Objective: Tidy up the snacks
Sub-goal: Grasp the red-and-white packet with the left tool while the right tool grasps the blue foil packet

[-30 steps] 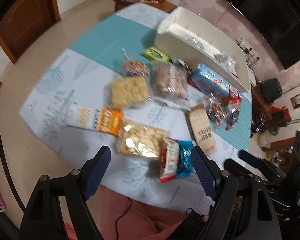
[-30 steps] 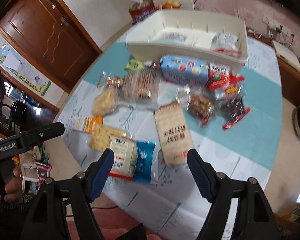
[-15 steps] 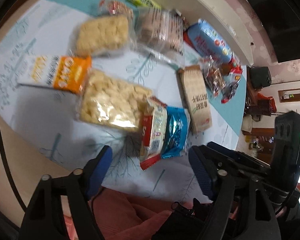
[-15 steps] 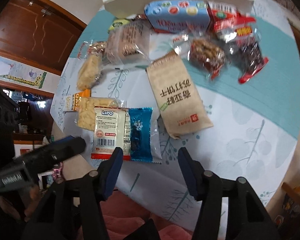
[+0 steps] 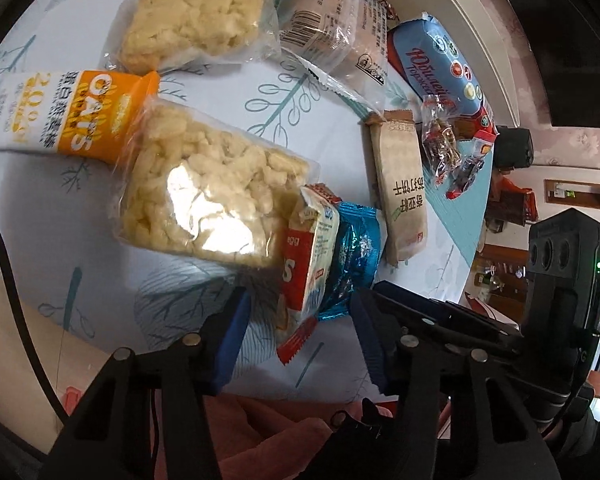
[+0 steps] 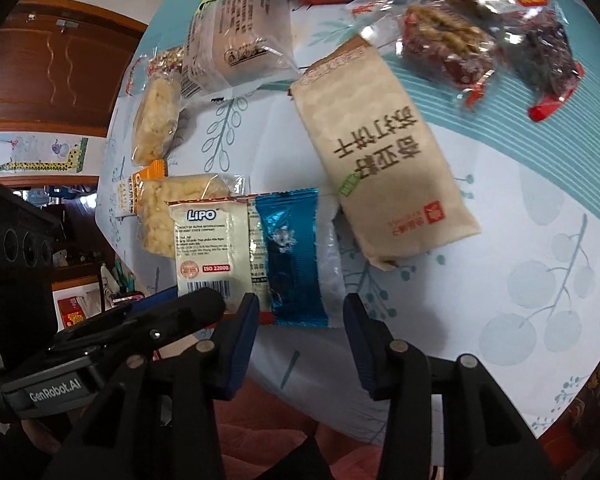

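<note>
Several snack packs lie on a round table with a leaf-print cloth (image 5: 236,104). Nearest me are a red-and-white Lipo pack (image 5: 306,256) (image 6: 212,248) and a blue foil pack (image 5: 354,256) (image 6: 290,256), side by side. My left gripper (image 5: 298,340) is open, its tips just short of the Lipo pack's near end. My right gripper (image 6: 300,344) is open, its tips just short of the blue foil pack's near end. The white storage bin (image 5: 472,28) stands at the far side.
Two clear bags of puffed rice cakes (image 5: 204,196) (image 5: 196,28), an orange oats pack (image 5: 72,120), a beige cracker pack (image 6: 380,164), a blue biscuit pack (image 5: 440,64) and red-wrapped dried fruit (image 6: 500,36) lie around. The table edge is just below both grippers.
Both grippers have come down and forward towards the Lipo and blue foil packs. Both sets of jaws have narrowed a little but stay open.
</note>
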The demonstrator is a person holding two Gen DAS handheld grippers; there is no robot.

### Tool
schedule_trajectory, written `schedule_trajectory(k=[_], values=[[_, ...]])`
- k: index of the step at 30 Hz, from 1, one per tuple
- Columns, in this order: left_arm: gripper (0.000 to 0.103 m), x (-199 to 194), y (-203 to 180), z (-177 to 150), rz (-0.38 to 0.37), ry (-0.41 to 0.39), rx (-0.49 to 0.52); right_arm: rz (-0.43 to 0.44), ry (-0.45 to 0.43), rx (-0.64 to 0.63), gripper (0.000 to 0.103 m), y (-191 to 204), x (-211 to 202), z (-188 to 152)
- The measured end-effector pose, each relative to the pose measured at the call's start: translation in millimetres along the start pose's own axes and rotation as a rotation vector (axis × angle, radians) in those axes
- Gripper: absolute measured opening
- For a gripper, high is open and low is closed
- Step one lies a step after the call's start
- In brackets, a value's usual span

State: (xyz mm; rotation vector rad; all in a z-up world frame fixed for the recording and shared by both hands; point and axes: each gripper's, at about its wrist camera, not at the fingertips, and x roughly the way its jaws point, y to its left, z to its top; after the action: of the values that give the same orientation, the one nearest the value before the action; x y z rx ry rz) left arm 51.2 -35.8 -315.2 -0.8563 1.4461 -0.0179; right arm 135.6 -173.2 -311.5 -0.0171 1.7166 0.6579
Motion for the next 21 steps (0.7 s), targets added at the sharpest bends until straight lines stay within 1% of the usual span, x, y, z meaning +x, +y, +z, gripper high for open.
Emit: schedule_trajectory(k=[2,4,6,7,9,13,15,21], values=[[0.05,3,-1,3,-0.006,0.012,0.006,-0.017,0.001,0.008,0.04,2,2,2],[0.046,7,-2,7,-0.018,0.031,0.013,-0.035,0.006,0.021,0.04,3,4,5],[0.04,8,-2,10,-0.025,0.046,0.019,-0.04,0.01,0.036,0.04,4,6,6],[0.039,10,-2,12,-0.029,0.054,0.021,-0.047,0.014,0.042,0.04,4,8,7],[0.033,12,-2,15,-0.035,0.066,0.025,-0.062,0.018,0.051,0.04,6,10,8],[0.03,13,5,21,-0.061,0.075,0.009,-0.072,0.017,0.067,0.04,8,13,10],[0.022,13,10,23,-0.069,0.081,0.001,-0.078,0.017,0.07,0.04,10,14,11],[0.012,7,21,21,-0.111,0.075,0.0,-0.116,0.014,0.059,0.041,23,19,16]])
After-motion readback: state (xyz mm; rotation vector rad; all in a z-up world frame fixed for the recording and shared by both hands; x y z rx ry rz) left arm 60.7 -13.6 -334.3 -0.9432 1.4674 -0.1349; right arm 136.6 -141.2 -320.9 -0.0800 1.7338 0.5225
